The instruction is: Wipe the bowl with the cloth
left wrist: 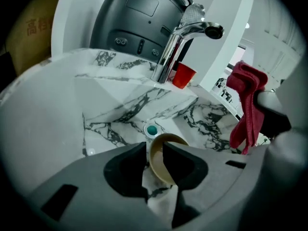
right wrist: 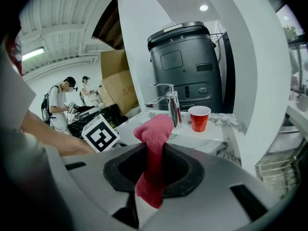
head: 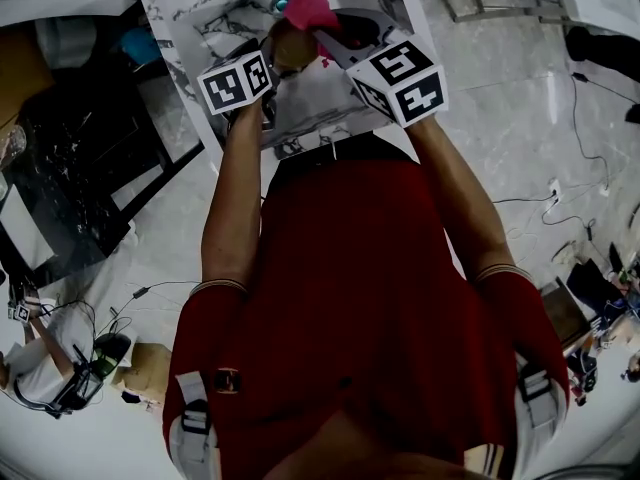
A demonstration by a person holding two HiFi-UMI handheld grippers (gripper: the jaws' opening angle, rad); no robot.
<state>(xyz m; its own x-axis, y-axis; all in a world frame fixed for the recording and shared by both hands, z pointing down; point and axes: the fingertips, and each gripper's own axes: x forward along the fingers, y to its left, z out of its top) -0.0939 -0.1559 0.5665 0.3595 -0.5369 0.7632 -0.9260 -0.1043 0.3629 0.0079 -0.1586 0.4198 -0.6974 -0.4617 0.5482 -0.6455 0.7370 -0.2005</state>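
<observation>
The left gripper [left wrist: 154, 148] is released, its jaws standing apart on either side of the rim of the tan bowl [left wrist: 156, 165]. The bowl is down in the marble sink [left wrist: 115, 109], below the tap [left wrist: 185, 37]. Right of the tap, the red cloth [right wrist: 155, 129] hangs clenched in the right gripper [right wrist: 154, 150].

Bowl [left wrist: 156, 160] partly behind left tongs [left wrist: 154, 149]
</observation>
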